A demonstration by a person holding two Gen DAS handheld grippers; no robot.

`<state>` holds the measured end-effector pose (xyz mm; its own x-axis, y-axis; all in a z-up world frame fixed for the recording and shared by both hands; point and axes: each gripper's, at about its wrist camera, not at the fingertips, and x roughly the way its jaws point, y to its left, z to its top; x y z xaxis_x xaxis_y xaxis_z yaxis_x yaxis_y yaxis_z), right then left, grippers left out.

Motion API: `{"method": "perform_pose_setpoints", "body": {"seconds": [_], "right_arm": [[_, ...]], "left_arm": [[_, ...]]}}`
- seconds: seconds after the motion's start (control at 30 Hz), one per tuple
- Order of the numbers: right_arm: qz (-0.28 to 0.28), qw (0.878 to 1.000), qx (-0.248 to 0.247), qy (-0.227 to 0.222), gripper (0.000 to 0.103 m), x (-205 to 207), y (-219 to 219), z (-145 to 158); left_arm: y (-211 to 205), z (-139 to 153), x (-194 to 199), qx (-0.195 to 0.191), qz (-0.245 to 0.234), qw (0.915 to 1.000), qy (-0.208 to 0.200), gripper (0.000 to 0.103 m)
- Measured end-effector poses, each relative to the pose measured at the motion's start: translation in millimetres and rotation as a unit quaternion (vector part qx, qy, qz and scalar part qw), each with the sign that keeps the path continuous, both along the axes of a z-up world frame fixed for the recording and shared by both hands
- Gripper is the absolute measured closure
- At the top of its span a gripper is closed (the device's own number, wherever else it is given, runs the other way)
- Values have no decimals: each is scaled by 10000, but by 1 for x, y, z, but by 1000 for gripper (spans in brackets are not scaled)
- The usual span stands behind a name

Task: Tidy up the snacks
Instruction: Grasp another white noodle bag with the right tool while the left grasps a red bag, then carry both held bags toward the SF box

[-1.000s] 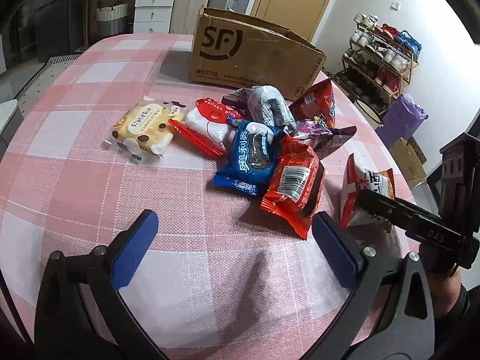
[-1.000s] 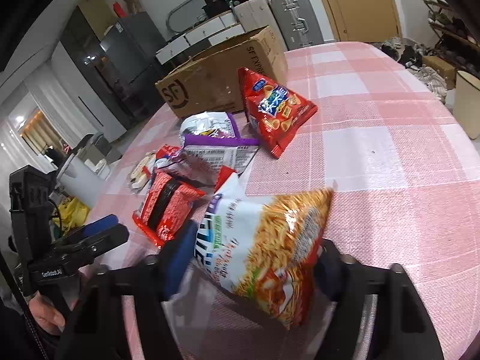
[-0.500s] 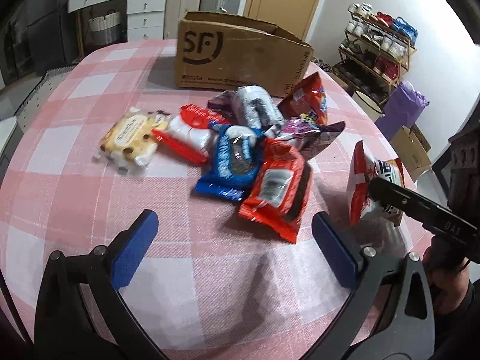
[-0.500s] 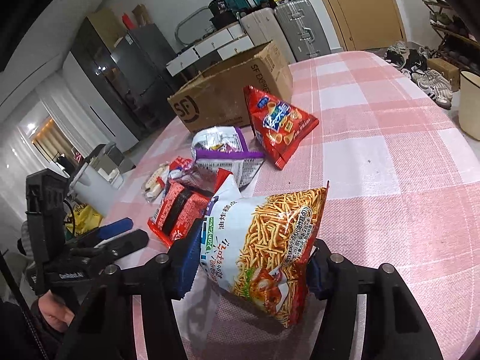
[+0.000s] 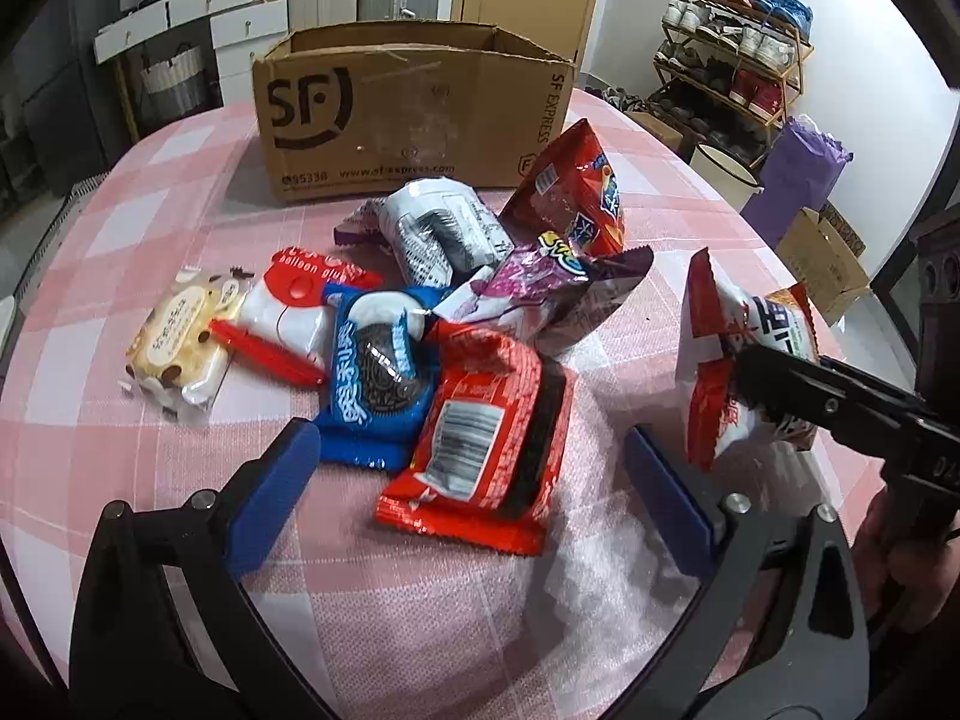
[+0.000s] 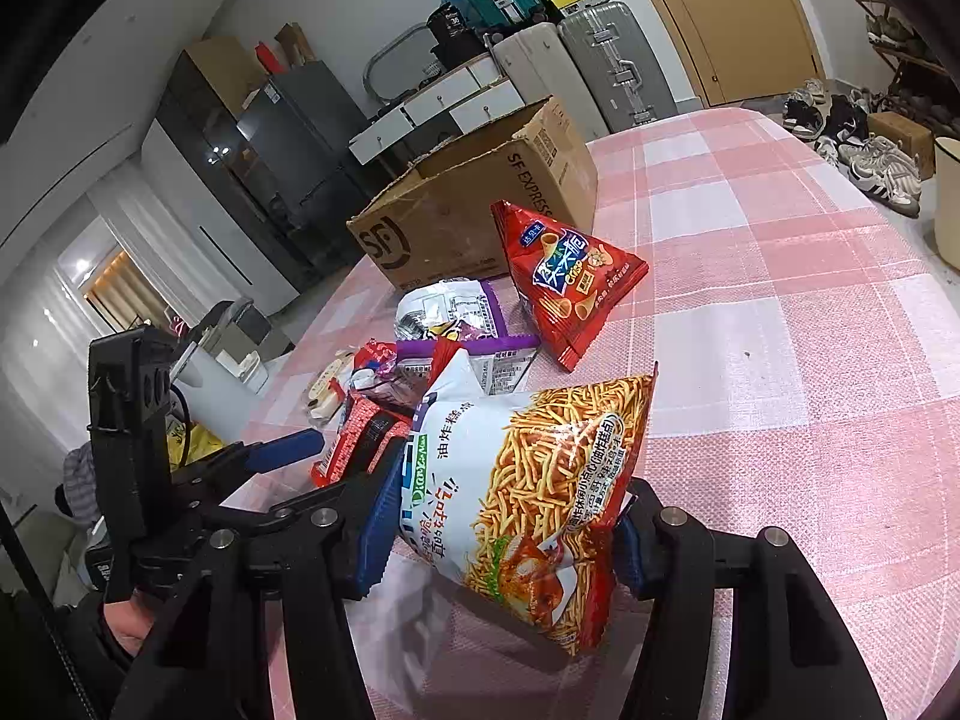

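Blue pads [image 5: 273, 483] frame our nearest view: our left tool [image 5: 468, 480] hangs with its jaws spread wide and nothing between them, low over the pink-and-white checked worktop [image 5: 420, 600]. Our right tool [image 6: 501, 525] is clamped on a white-and-red crinkly bag of fried noodle sticks [image 6: 528, 498], gripping its lower part from both sides, with the bag upright and lifted off the cloth, well to the right of the heap.

Just beyond the left tool we see a red foil packet with a barcode label [image 5: 480, 438] lying flat, touching a blue cookie packet [image 5: 375, 384] on its left. Further left lie a red-and-white packet [image 5: 288, 312] and a cream chocolate-chip cake wrapper [image 5: 180, 342], side by side. Behind the red packet sits a crumpled purple bag [image 5: 558, 294], then a silver-and-white bag [image 5: 438, 228], and a red cone-snack bag [image 6: 564, 276] leaning up beside them. Farthest back on the worktop stands an open brown cardboard box printed "SF" [image 5: 414, 114], apart from the bags. Past the worktop's edge we make out a shoe rack [image 5: 732, 60] against the wall.
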<state>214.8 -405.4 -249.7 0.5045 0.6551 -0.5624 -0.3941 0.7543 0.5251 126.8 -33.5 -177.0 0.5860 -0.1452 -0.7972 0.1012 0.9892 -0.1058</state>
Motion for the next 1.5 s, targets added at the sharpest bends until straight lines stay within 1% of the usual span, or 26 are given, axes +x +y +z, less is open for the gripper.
{"method": "perform_pose_setpoints", "body": {"seconds": [0.1, 0.2, 0.23, 0.27, 0.3, 0.33, 0.37, 0.43, 0.47, 0.53, 0.7, 1.0, 1.27, 1.5], "right_arm": [[0, 10000, 56, -28, 44, -1, -2, 1], [-14, 9999, 127, -29, 44, -1, -3, 0], [-14, 9999, 163, -31, 44, -1, -5, 0], [-12, 9998, 184, -34, 44, -1, -5, 0], [-8, 9998, 200, -35, 44, -2, -5, 0], [-5, 9998, 209, -34, 44, -2, -5, 0], [-5, 9998, 217, -30, 44, -2, -5, 0], [-7, 9997, 222, -27, 44, -2, -5, 0], [-11, 9997, 232, -24, 44, -2, -6, 0], [-23, 9997, 238, -36, 44, -4, -6, 1], [-32, 9997, 219, -80, 44, -10, -5, 5], [-44, 9997, 88, -235, 44, -25, 0, 19], [22, 9992, -43, -408, 44, -40, 10, 37], [76, 9982, -180, -566, 44, -54, 22, 54]], "left_arm": [[-3, -1, 4, 130, 24, 9999, 27, 9], [-1, -5, 10, 403, 224, 9989, 90, 24], [0, -7, 11, 434, 281, 9986, 129, 25], [2, -9, 12, 409, 306, 9986, 155, 27], [2, -9, 12, 386, 311, 9987, 151, 30], [3, -8, 11, 367, 302, 9988, 139, 38], [2, -7, 10, 338, 249, 9991, 106, 41], [2, -4, 7, 319, 176, 9993, 84, 56], [2, -3, 5, 300, 133, 9994, 71, 57], [3, -1, 3, 221, 82, 9997, 59, 64], [4, 2, -3, 111, 15, 9999, 75, 65], [9, 19, -22, -21, -11, 9999, -152, 65], [38, 39, -42, -244, 201, 9987, -397, 65], [68, 50, -60, -398, 393, 9970, -533, 65]]}}
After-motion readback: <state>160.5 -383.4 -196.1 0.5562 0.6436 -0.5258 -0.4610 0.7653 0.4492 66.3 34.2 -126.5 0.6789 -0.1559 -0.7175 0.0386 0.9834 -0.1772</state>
